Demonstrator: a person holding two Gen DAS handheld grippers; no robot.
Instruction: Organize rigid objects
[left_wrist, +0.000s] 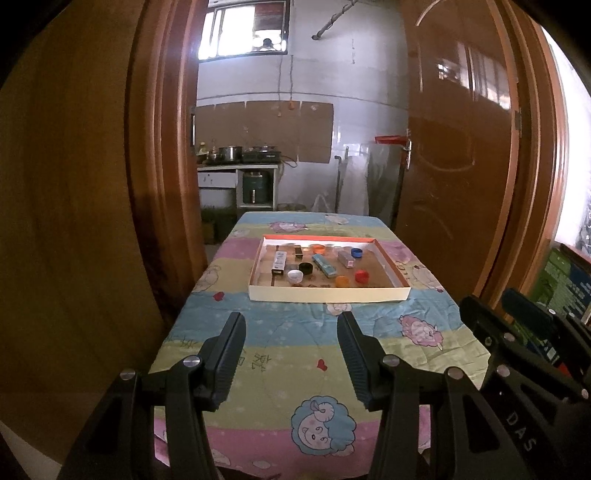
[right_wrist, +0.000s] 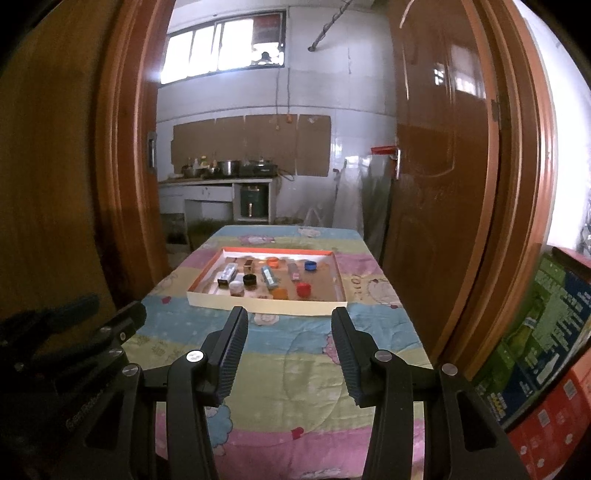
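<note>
Left gripper (left_wrist: 291, 321) and right gripper (right_wrist: 290, 315) both empty, jaws apart. Shallow cardboard tray (left_wrist: 328, 294) mid-table on quilted cloth (left_wrist: 288, 332) holds round plastic caps (left_wrist: 362, 275) and small rectangular boxes (left_wrist: 324, 266).

Place: a lived-in home, looking from one room into its kitchen.
Doorway: a glossy wooden door (left_wrist: 458, 147) stands open at 2 o'clock.
Kitchen, 12 o'clock: white tiled wall (left_wrist: 369, 74), a counter with pots (left_wrist: 231, 152) and a stove (left_wrist: 262, 155), and a barred window (left_wrist: 243, 29) high up.
Near room: a table under a pastel cartoon-sheep cloth (left_wrist: 295, 350).
At 3 o'clock: stacked printed cartons (right_wrist: 546, 332).
</note>
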